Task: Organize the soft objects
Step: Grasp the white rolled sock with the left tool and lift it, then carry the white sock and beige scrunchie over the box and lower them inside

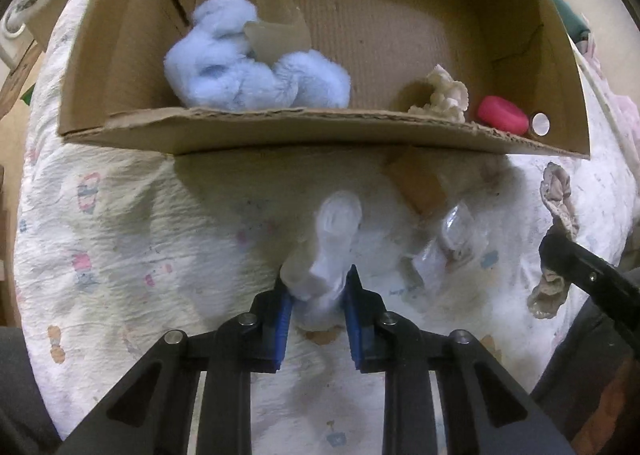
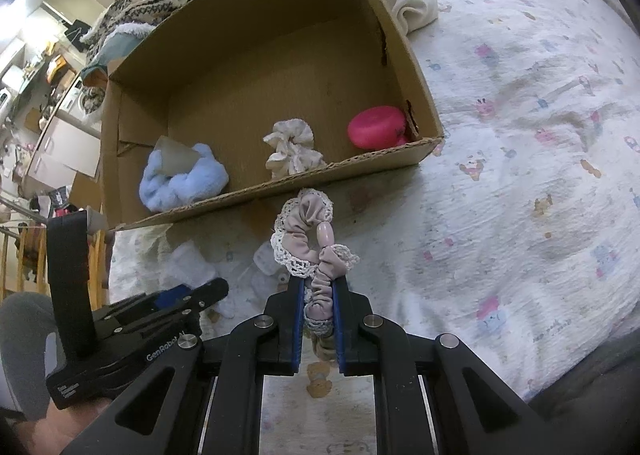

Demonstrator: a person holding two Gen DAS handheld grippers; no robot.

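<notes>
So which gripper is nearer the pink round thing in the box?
Right. The right gripper, gripping a scrunchie, is just outside the box wall near the pink thing; the left gripper is farther left.

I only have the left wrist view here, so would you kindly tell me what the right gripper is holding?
Observer: The right gripper is shut on a mauve scrunchie with lace trim, lifted in front of the cardboard box.
Operator: Thank you. Is there anything on the bed beyond the box that I cannot see?
Observer: Yes, a cream cloth bundle lies on the bedspread beside the box's far right corner.
Operator: And how does my left gripper look from there?
Observer: The left gripper shows from the side at lower left, its tips down by the white plastic-wrapped item; whether the pads press on it cannot be made out from that side.
</notes>
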